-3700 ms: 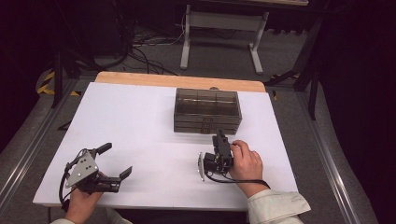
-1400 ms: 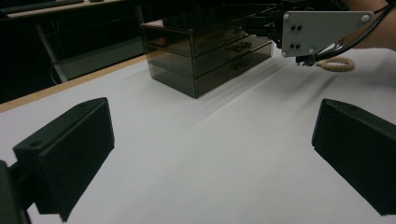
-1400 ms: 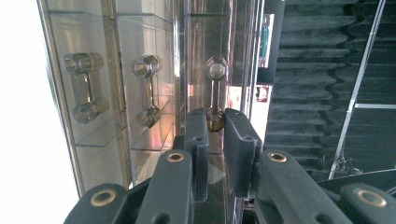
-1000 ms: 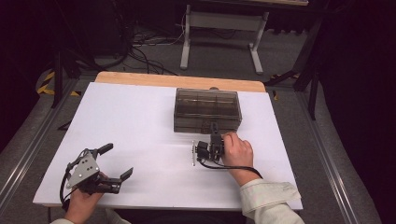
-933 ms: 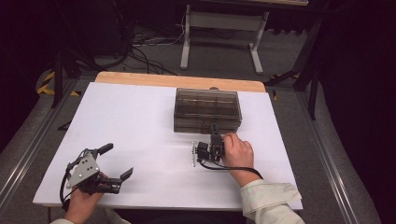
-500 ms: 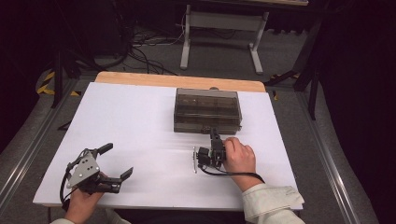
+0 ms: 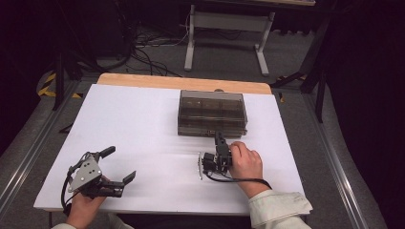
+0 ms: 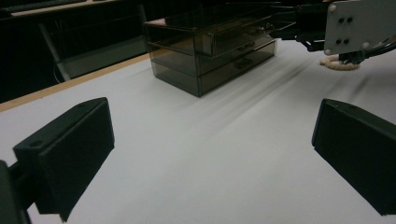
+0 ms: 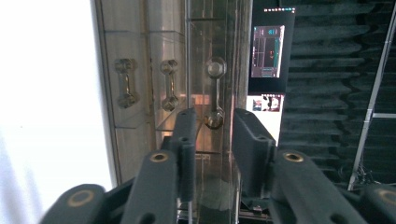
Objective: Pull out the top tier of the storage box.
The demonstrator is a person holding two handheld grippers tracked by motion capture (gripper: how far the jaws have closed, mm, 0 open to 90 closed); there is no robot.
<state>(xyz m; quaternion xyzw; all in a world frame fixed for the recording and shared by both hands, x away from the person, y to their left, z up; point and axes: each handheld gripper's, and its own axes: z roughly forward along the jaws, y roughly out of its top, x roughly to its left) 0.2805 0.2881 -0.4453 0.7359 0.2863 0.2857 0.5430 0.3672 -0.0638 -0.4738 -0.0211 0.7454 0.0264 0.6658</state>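
The smoky clear drawer box (image 7: 212,112) sits toward the far middle of the white worktop (image 7: 129,124); the right gripper (image 7: 218,144) is right up at its front, turned on its side, jaws narrowed around a metal drawer handle (image 9: 215,92) but with a gap on both sides, so not clamped on it; the left gripper (image 7: 119,164) rests near the front left corner, well apart from the box, jaws spread wide with nothing between them.
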